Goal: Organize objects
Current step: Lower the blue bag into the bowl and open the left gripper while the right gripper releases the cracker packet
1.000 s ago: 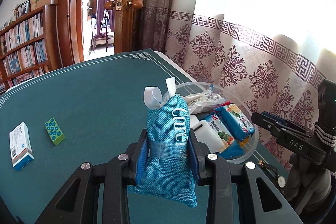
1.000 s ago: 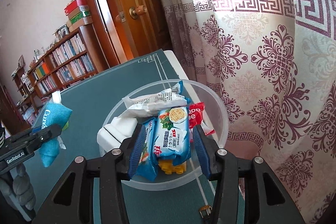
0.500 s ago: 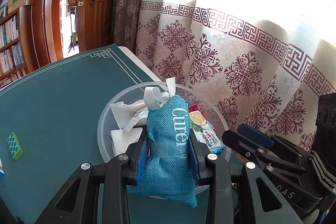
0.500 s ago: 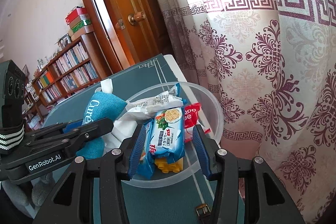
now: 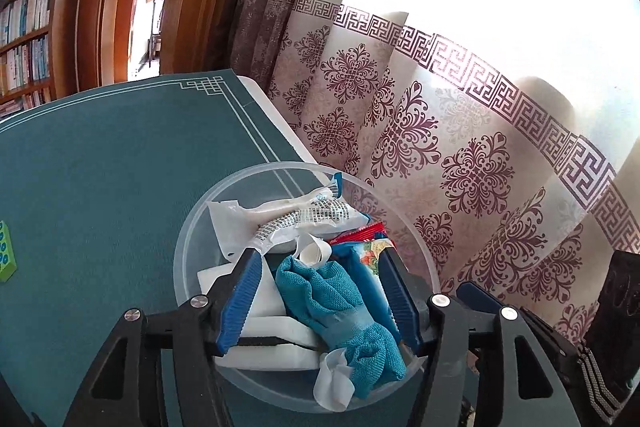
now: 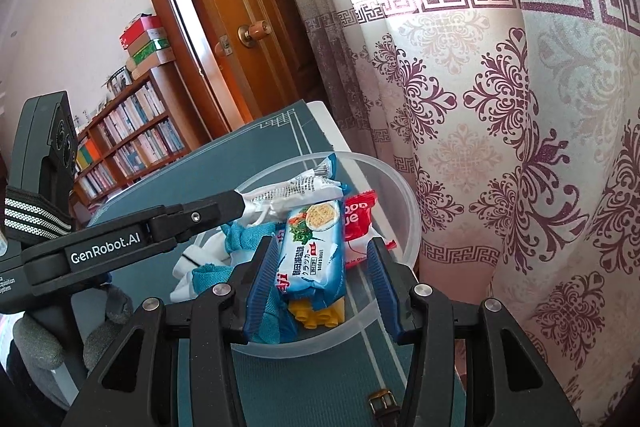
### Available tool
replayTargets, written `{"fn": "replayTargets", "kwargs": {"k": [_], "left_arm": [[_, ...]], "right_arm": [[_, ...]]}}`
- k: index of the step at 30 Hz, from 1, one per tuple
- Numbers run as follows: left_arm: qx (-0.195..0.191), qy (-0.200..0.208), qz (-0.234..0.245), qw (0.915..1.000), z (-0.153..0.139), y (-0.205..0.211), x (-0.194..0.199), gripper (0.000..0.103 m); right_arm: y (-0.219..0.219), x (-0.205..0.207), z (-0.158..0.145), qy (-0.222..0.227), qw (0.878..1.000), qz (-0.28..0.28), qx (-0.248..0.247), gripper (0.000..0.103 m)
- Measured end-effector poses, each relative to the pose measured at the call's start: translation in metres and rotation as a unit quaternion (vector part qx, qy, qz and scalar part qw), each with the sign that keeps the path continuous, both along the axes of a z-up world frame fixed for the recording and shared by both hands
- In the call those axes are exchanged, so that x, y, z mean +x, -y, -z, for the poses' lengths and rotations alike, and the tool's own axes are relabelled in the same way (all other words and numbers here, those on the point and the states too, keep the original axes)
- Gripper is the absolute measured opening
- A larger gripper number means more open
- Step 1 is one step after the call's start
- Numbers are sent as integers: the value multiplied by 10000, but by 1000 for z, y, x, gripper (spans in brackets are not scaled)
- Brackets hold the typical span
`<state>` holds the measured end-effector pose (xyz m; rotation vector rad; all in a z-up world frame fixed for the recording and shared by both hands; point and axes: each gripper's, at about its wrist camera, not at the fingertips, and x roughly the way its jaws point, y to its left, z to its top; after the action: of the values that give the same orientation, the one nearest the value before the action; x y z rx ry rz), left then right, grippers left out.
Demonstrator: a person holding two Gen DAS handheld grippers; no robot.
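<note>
Your left gripper (image 5: 320, 301) has just been opening over the bowl (image 5: 192, 239); the pouch (image 5: 340, 315) is lying loose between its jaws. Your right gripper (image 6: 322, 281) is hovering apart, empty. Withdrawing carelessly, you are risking snagging the ribbon (image 5: 332, 381).

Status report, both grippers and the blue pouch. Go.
Left gripper jaws just opened, blue pouch dropped into clear bowl. Right gripper open over bowl, holding nothing. Nothing obstructing.
</note>
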<state>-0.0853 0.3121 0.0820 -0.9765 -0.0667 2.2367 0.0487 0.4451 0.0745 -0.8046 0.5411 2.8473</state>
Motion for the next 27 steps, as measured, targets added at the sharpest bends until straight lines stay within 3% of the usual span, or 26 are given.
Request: {"fn": "replayTargets", "kwargs": {"k": [10, 19, 23, 27], "left_arm": [[-287, -681, 36, 9973, -14, 14, 33, 79], [-1105, -1389, 456, 9831, 9, -10, 71, 83], [-1291, -1357, 389, 9815, 24, -14, 61, 85], [-1190, -1225, 225, 9851, 27, -7, 47, 87]], "right_arm": [[-2, 1, 1, -7, 10000, 74, -9, 48], [-10, 3, -3, -51, 9998, 213, -32, 48], [-9, 5, -4, -59, 9998, 179, -19, 48], [-7, 5, -5, -54, 9998, 167, -13, 48]]}}
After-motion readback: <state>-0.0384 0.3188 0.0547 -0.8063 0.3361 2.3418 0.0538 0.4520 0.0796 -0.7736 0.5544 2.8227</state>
